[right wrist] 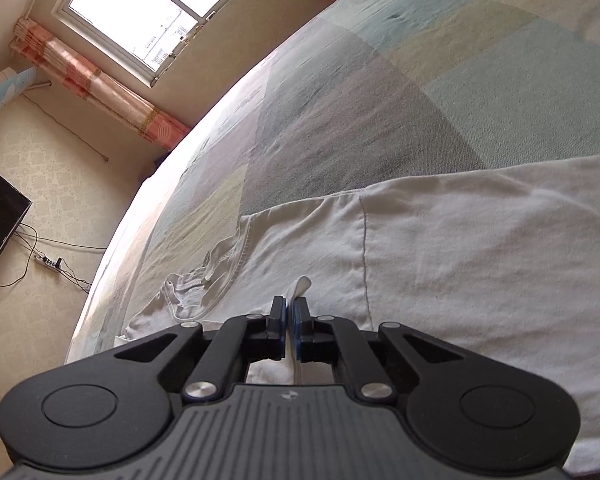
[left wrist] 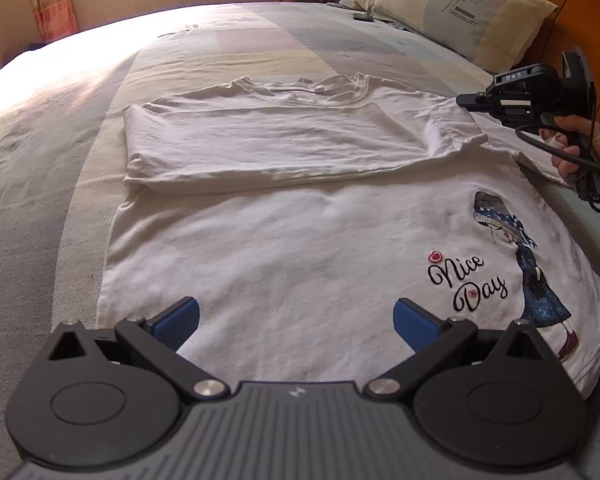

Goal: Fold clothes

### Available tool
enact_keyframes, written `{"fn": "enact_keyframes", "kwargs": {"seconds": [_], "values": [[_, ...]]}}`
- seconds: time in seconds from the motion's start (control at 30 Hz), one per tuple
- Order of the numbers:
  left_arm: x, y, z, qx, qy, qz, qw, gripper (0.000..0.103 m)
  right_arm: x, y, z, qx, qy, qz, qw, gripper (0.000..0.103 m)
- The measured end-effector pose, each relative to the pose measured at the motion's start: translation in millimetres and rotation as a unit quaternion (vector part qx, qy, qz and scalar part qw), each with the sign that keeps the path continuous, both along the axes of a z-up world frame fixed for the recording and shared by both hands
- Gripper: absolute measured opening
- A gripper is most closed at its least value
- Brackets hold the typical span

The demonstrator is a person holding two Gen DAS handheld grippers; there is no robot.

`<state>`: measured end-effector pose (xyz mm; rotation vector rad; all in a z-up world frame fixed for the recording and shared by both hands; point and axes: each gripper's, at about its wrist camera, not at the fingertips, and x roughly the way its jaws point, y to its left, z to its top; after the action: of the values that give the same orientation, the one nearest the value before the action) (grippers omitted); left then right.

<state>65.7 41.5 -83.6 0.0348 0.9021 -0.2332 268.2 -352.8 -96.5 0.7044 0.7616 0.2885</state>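
Observation:
A white T-shirt [left wrist: 300,240] lies spread on the bed, its top part folded over the body so the collar [left wrist: 320,88] faces up. A "Nice Day" girl print [left wrist: 468,284] shows at the lower right. My left gripper [left wrist: 296,320] hovers open over the shirt's near part, nothing between its blue pads [left wrist: 180,320]. My right gripper [left wrist: 466,101], held by a hand, sits at the shirt's right sleeve. In the right wrist view the right gripper [right wrist: 289,304] is shut on a pinch of the T-shirt [right wrist: 460,260], and a tip of cloth pokes out above the pads.
The shirt rests on a pastel patchwork bedcover [left wrist: 60,200]. Pillows [left wrist: 460,12] and a wooden headboard [left wrist: 580,20] are at the far right, with a small dark object [left wrist: 363,17] beside them. Past the bed's edge are a window [right wrist: 152,12], a TV [right wrist: 0,220] and a power strip [right wrist: 48,262].

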Motion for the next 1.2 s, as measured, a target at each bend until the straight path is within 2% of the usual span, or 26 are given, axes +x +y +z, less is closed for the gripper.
{"fn": "enact_keyframes", "kwargs": {"seconds": [0.07,0.17,0.27,0.3,0.4,0.47,0.73,0.87,0.93,0.97,1.2], "values": [[0,0,-1,-0.002,0.0,-0.001,1.0,0.102,-1,-2,8,-0.005,-0.014,-0.008,1.0,0.003],[0,-1,-1,-0.001,0.0,-0.004,1.0,0.102,3,-7,7,-0.008,-0.001,-0.002,1.0,0.007],[0,-1,-1,0.001,0.0,-0.004,1.0,0.102,1,-11,-3,-0.01,0.036,-0.006,0.999,0.023],[0,-1,-2,0.0,0.0,-0.004,1.0,0.102,-1,-11,-6,-0.005,0.043,-0.001,0.999,0.034],[2,0,-3,0.0,0.003,-0.004,1.0,0.102,-6,-7,-11,0.01,0.048,0.021,0.999,0.034],[3,-2,-5,0.003,0.004,-0.004,1.0,0.102,-4,-2,-11,-0.002,0.053,0.032,0.998,0.035],[0,-5,-6,0.003,0.007,-0.013,0.9999,0.102,18,8,-12,-0.017,0.041,0.027,0.999,0.036],[2,-5,-9,0.006,0.011,-0.009,0.9999,0.102,8,14,-11,-0.038,0.031,0.058,0.997,0.03],[2,-7,-9,0.008,0.011,-0.01,0.9999,0.102,6,14,-12,-0.056,0.032,0.051,0.997,0.008],[1,-8,-9,0.009,0.011,-0.012,0.9998,0.102,7,14,-13,-0.057,0.032,0.046,0.997,0.006],[0,-7,-9,0.009,0.01,-0.01,0.9999,0.102,-6,19,9,-0.09,-0.003,0.01,0.996,0.004]]}}
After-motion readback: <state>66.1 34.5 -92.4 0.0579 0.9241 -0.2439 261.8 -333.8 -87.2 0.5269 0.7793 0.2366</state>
